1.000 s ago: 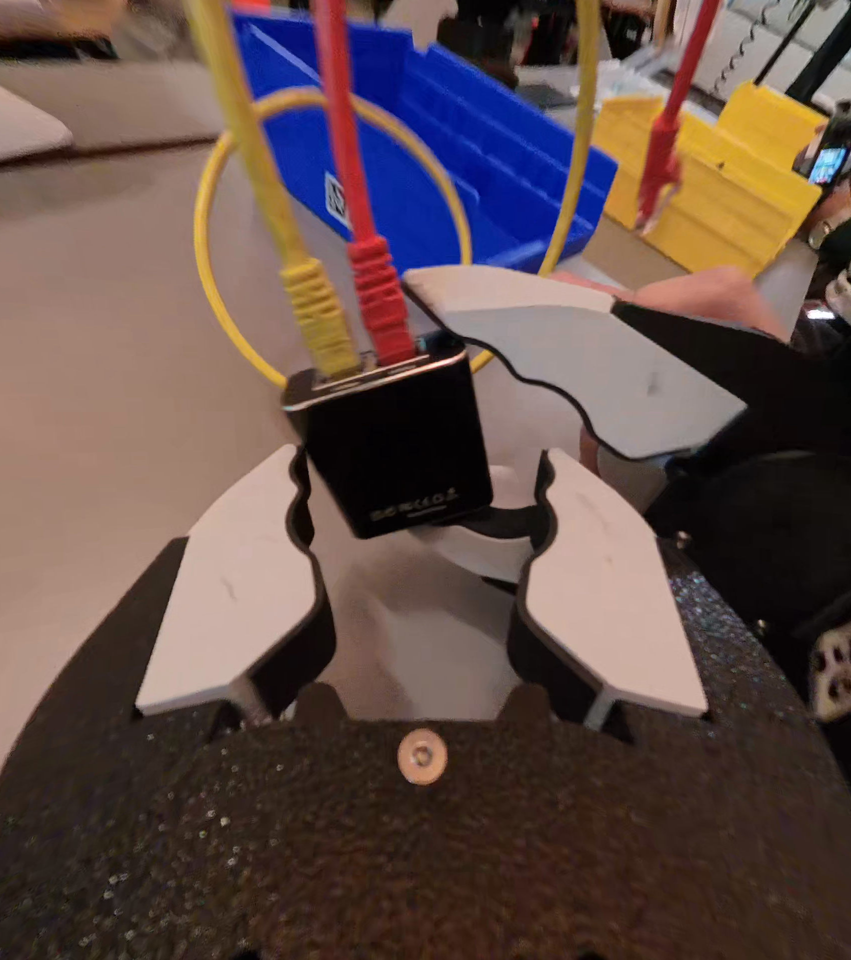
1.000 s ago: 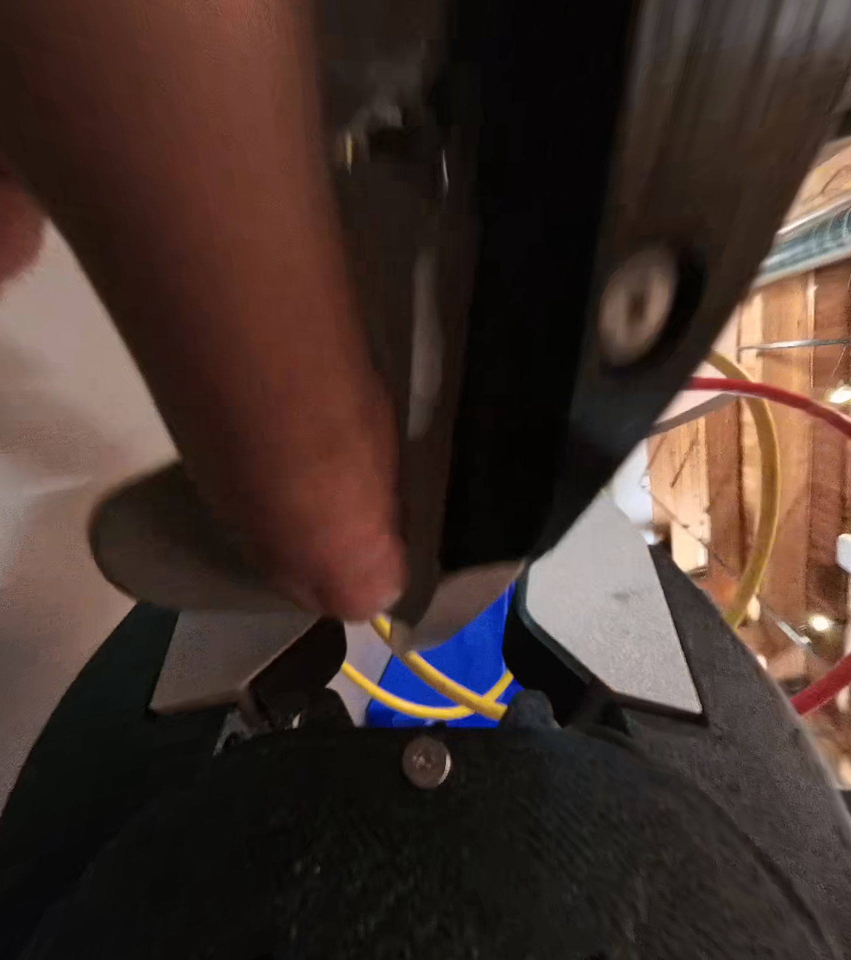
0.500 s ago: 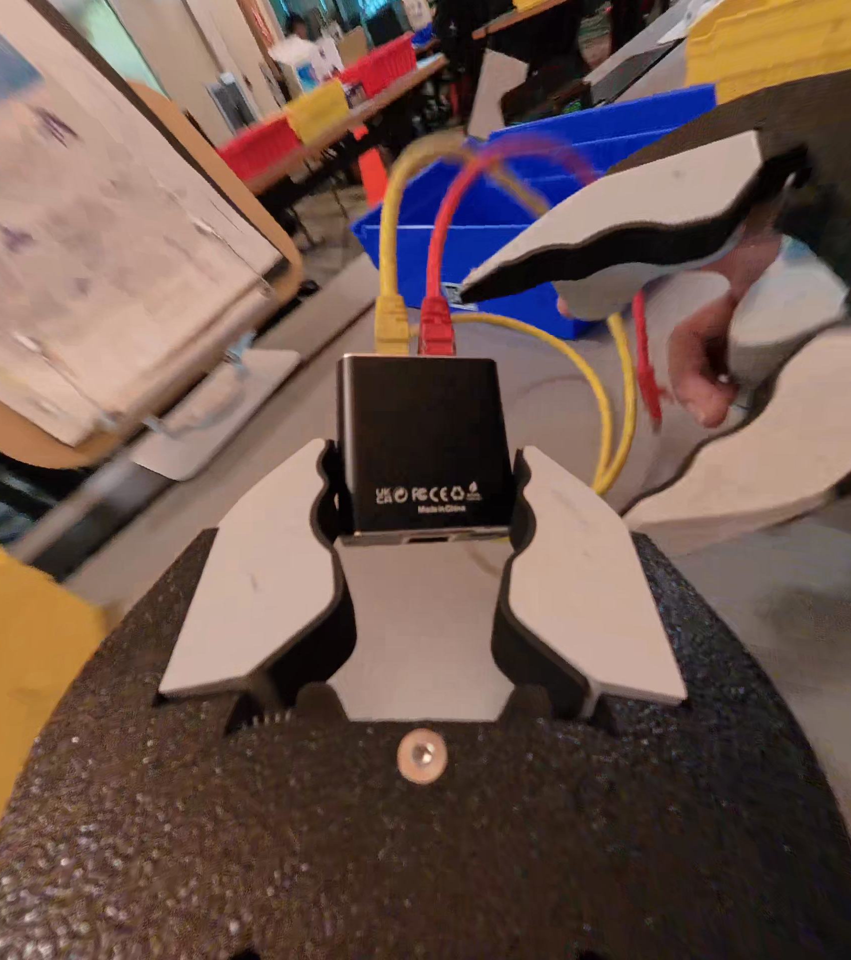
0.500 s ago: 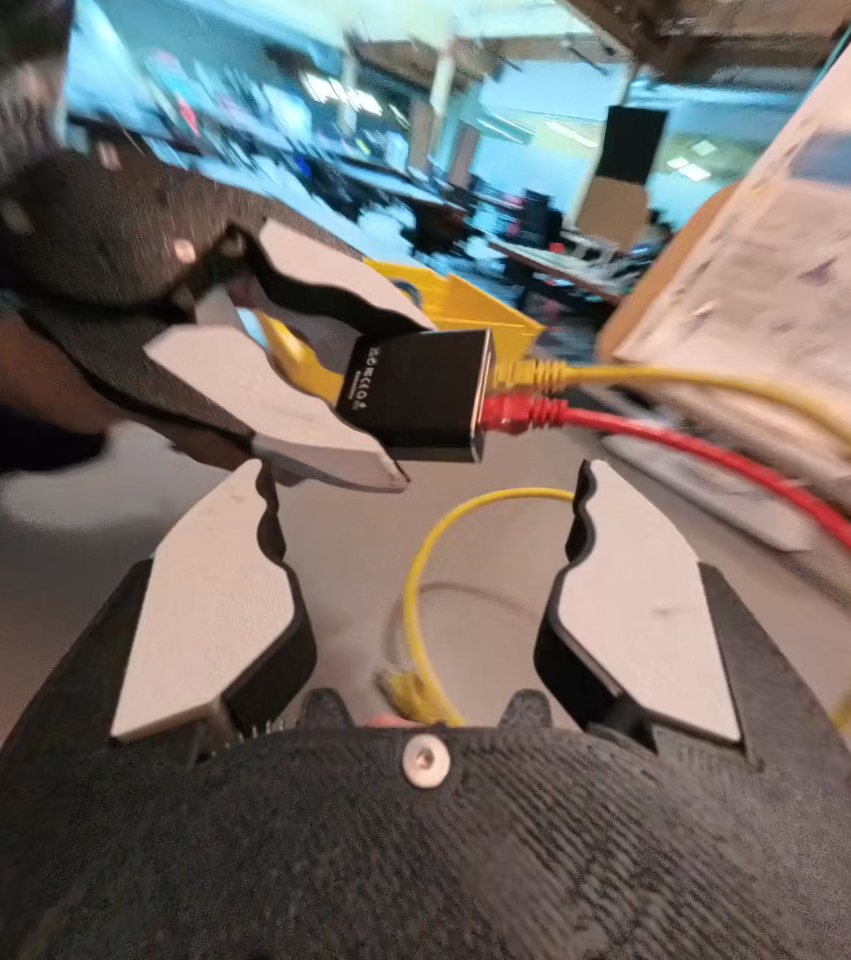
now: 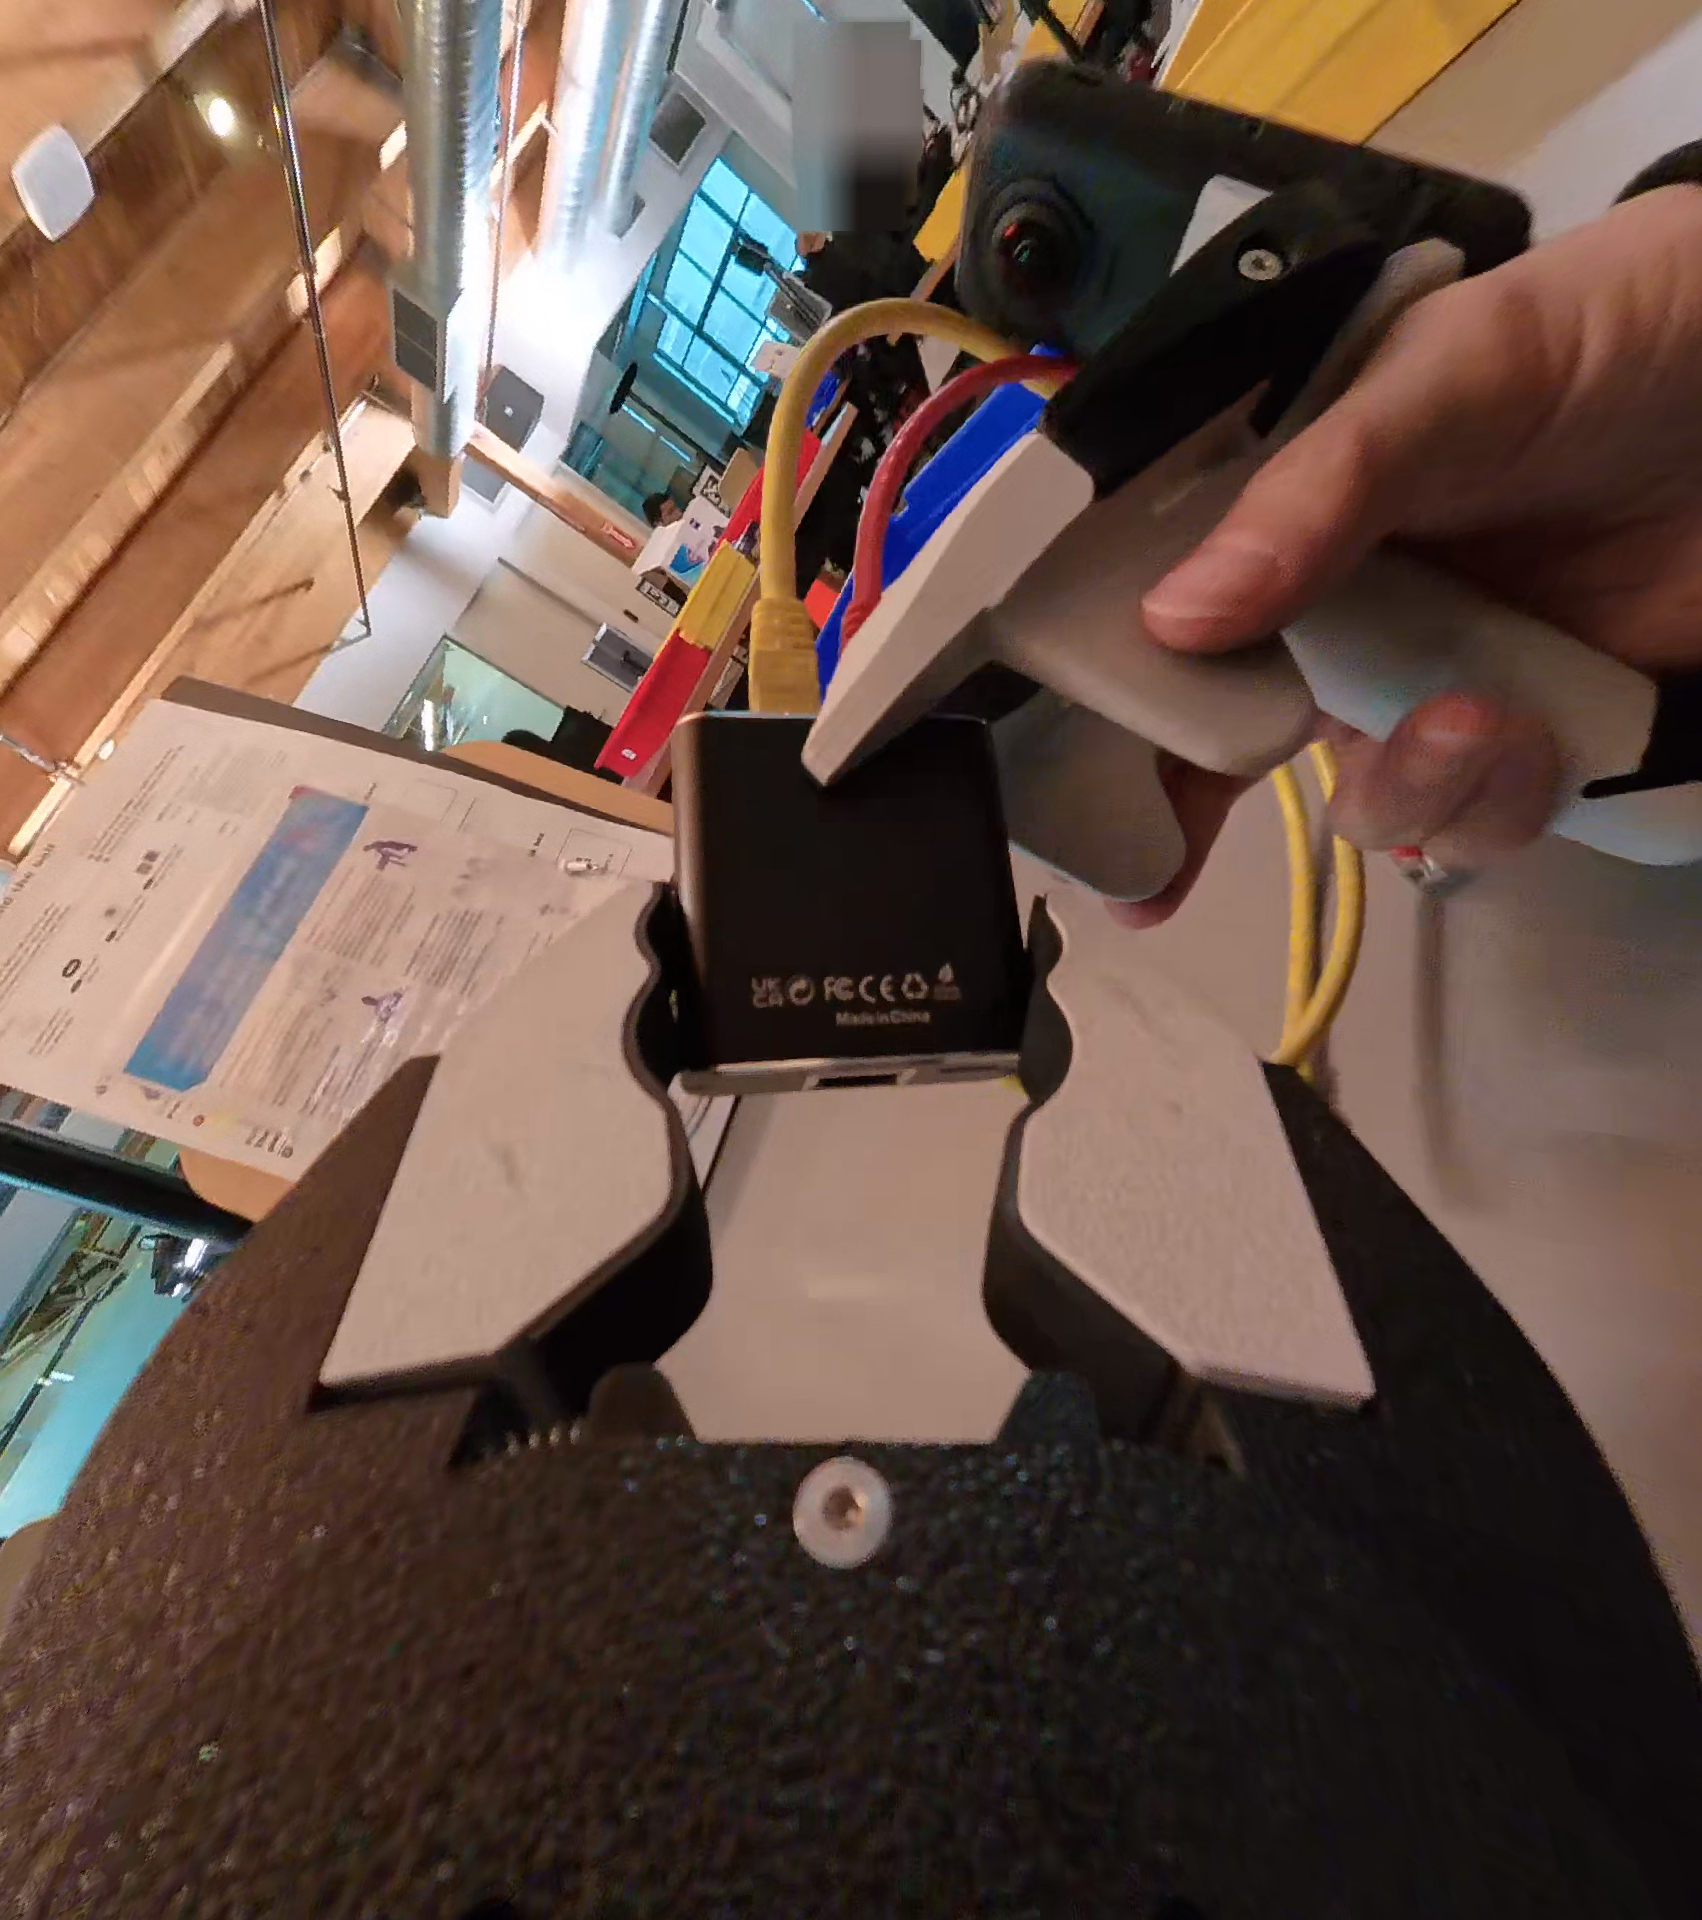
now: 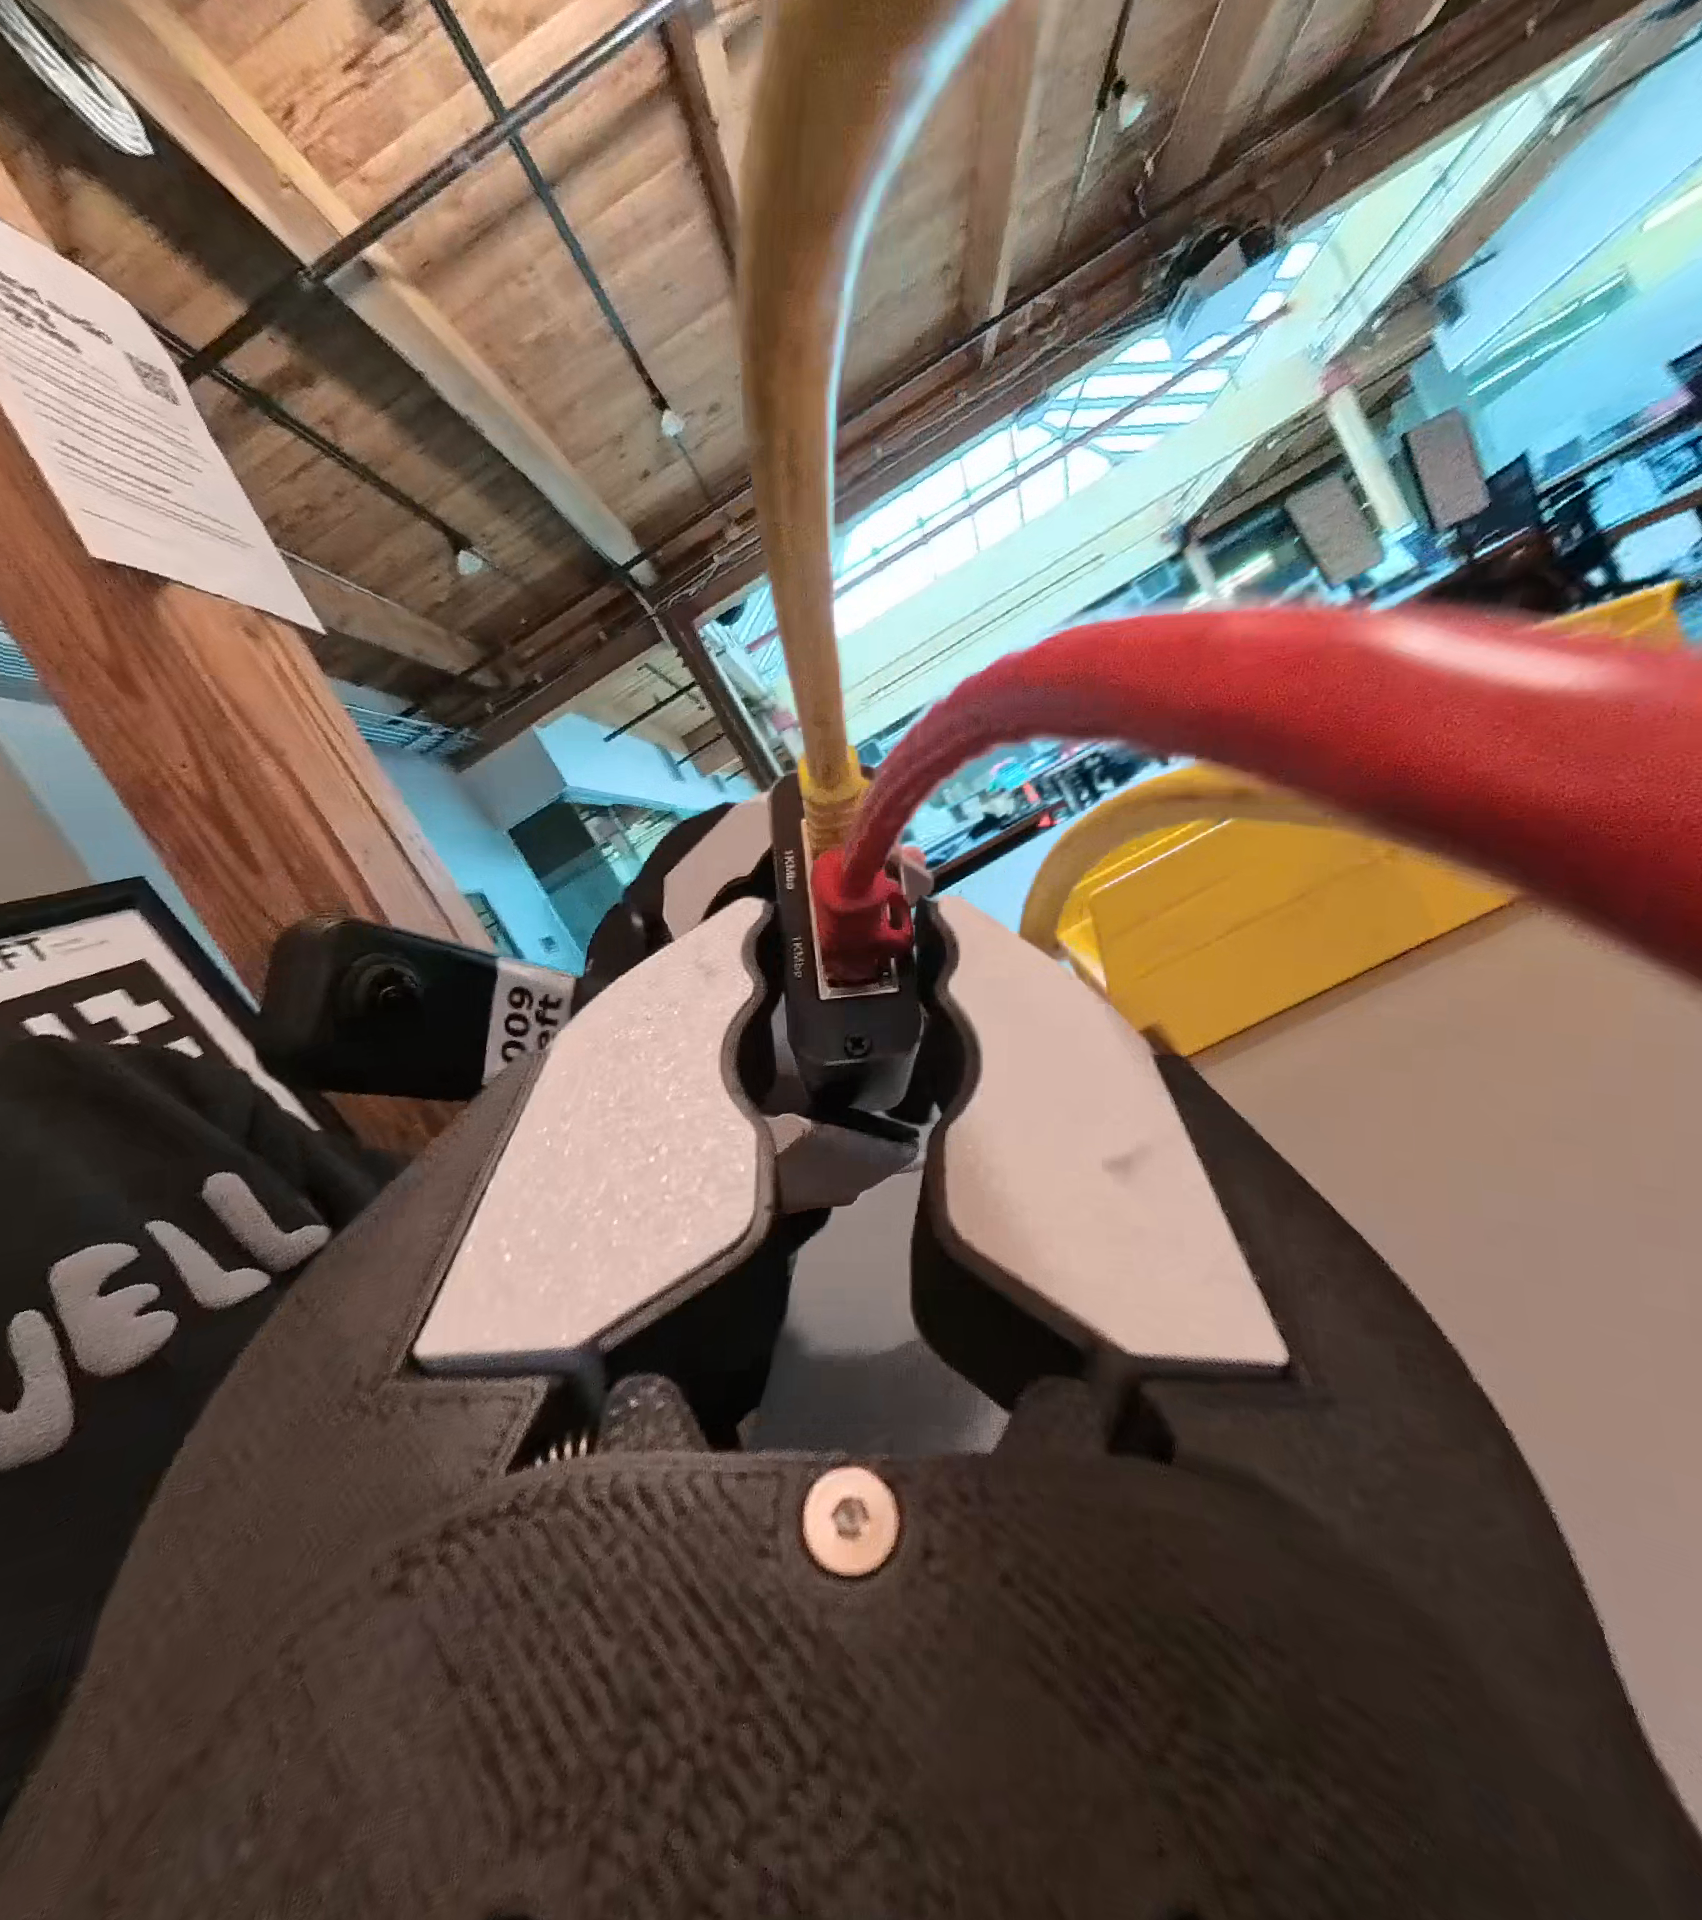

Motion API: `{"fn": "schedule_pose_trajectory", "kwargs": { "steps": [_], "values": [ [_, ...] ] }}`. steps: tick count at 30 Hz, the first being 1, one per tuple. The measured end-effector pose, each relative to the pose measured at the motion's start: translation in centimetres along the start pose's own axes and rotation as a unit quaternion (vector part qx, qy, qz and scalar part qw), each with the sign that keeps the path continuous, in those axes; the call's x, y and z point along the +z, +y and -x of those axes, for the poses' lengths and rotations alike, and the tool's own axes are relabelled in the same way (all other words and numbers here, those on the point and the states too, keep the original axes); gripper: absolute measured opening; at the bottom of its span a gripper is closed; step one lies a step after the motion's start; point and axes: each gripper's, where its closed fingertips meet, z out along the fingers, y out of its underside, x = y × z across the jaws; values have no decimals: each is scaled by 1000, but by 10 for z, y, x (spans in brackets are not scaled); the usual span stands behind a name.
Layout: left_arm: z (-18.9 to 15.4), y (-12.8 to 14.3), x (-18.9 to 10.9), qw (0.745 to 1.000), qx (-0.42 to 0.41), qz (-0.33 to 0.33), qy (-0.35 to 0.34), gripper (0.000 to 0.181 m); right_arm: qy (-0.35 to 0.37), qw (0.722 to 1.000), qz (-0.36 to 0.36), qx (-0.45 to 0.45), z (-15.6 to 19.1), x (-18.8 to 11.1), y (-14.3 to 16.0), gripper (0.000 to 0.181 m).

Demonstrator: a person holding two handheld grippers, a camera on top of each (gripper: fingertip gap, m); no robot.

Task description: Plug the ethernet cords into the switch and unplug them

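Note:
A small black switch (image 5: 842, 894) is held off the table by its rear end, between the fingers of my left gripper (image 5: 847, 966), which is shut on it. A yellow cord (image 5: 779, 634) and a red cord (image 5: 873, 520) are plugged side by side into its far end. My right gripper (image 6: 847, 925) comes in from the upper right, held by a person's hand (image 5: 1512, 447). Its fingers (image 5: 930, 623) close on the flat faces of the switch (image 6: 852, 1039) at the port end, beside the red plug (image 6: 852, 914) and below the yellow plug (image 6: 831, 805).
A grey table (image 6: 1501, 1299) lies below, with a yellow bin (image 6: 1273, 935) on it. A loose loop of yellow cord (image 5: 1325, 935) hangs at the right. A printed sheet on a board (image 5: 234, 935) stands to the left, a blue bin (image 5: 940, 488) behind, and a wooden post (image 6: 203, 707) close by.
My right gripper was open and apart from the switch; it has moved in and closed on the switch's port end. My left gripper has tilted upward with the switch in it.

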Motion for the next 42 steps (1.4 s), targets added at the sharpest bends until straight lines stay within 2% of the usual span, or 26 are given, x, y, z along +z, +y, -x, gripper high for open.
{"fn": "schedule_pose_trajectory", "kwargs": {
  "steps": [2,4,6,7,9,11,12,14,15,17,18,19,25,26,27,28,30,32,33,35,37,38,39,41,42],
  "values": [
    [-2,-1,1,1000,-6,-6,7,62,11,1000,0,3,-3,-1,0,23],
    [0,-3,1,998,-66,-24,5,62,24,999,-40,24,-6,-1,-10,23],
    [10,-11,-3,979,-191,-69,10,68,30,991,-109,75,-12,-8,-26,23],
    [16,-13,-6,960,-267,-84,24,70,30,984,-140,104,-15,-13,-33,23],
    [28,-6,-7,898,-428,-89,47,67,27,973,-180,140,-19,-20,-39,24],
    [18,-1,-4,826,-544,-83,121,65,42,970,-192,145,-22,-19,-38,24],
    [7,3,-2,793,-584,-67,162,58,46,970,-190,143,-22,-16,-36,23],
    [-12,7,2,728,-643,-42,233,56,46,974,-169,142,-19,-9,-29,23],
    [-14,3,1,688,-675,-60,259,51,58,976,-158,136,-20,-6,-24,23],
    [-1,-5,-1,608,-737,-125,269,39,66,980,-144,122,-22,-4,-20,24],
    [6,-4,-2,579,-757,-148,264,26,65,980,-143,124,-22,-5,-19,24],
    [8,0,-1,564,-768,-155,260,25,76,980,-137,126,-26,-5,-17,24],
    [0,12,0,588,-749,-139,273,23,99,985,-101,101,-35,-5,-7,23],
    [-1,16,1,578,-757,-135,272,23,117,986,-77,92,-40,-5,-1,24],
    [-1,21,2,562,-772,-129,268,23,132,987,-48,83,-43,-5,6,34],
    [1,26,3,543,-787,-134,260,22,136,988,-10,75,-43,-2,15,44],
    [6,40,4,510,-815,-136,241,22,114,982,127,79,-34,1,50,64],
    [12,51,3,490,-831,-137,223,23,48,955,281,87,-6,-4,88,69],
    [13,54,2,485,-835,-136,221,23,20,944,323,60,8,-4,95,67],
    [15,59,1,475,-842,-131,219,23,-3,936,349,-53,31,3,91,66],
    [12,64,2,479,-843,-117,216,23,-3,915,342,-215,48,12,76,79],
    [11,66,2,477,-845,-111,215,23,37,897,307,-314,47,17,59,92],
    [9,66,2,475,-845,-108,222,23,75,869,266,-412,46,20,38,95],
    [4,59,0,470,-840,-102,251,23,129,811,208,-531,43,17,4,80],
    [2,54,-1,472,-834,-100,267,23,148,799,202,-547,36,12,-4,81]
  ]
}}
